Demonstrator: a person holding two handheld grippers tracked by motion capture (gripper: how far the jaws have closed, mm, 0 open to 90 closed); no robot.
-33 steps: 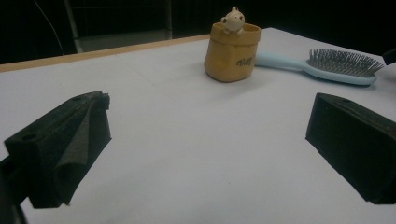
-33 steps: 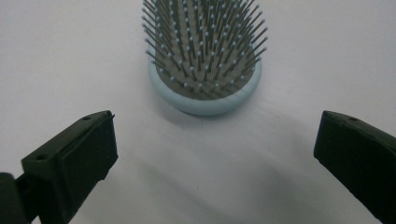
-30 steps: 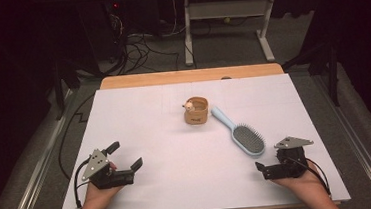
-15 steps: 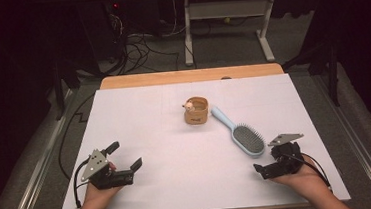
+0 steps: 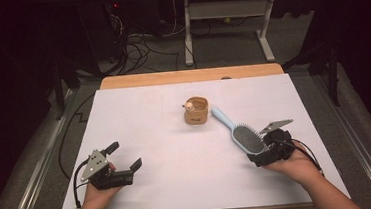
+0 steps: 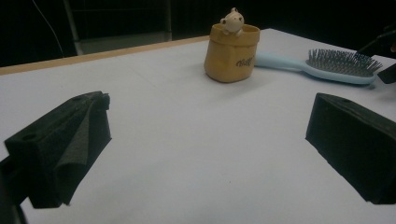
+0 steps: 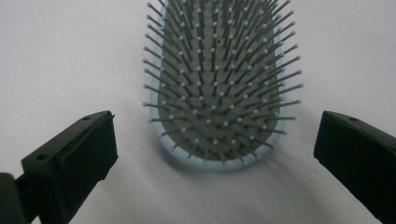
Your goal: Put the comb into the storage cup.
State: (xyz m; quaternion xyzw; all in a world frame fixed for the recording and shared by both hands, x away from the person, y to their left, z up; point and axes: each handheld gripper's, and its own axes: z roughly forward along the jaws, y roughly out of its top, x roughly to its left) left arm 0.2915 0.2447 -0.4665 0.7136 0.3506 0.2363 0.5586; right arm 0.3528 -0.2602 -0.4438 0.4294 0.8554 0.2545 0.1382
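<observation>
Hairbrush [image 7: 219,84] lies bristles-up just ahead of the right gripper [image 5: 266,148], its rounded head end between the wide-apart jaws, untouched; nothing is held.

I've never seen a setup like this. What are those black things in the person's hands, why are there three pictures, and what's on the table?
No robot here: a person holds a hand tool with two black jaws in each hand. The left gripper and the right gripper both stand open and hold nothing.

One picture comes from a fixed camera above, looking down on the white table. The other two come from small cameras riding on each gripper, looking out between its own jaws, which is why black blocks rise from the bottom corners.

On the table lie a light blue hairbrush, bristles up, and a small tan pot with a little animal figure peeking over its rim. The brush handle points toward the pot. In the right gripper view the brush head lies just ahead of the open jaws, untouched.
</observation>
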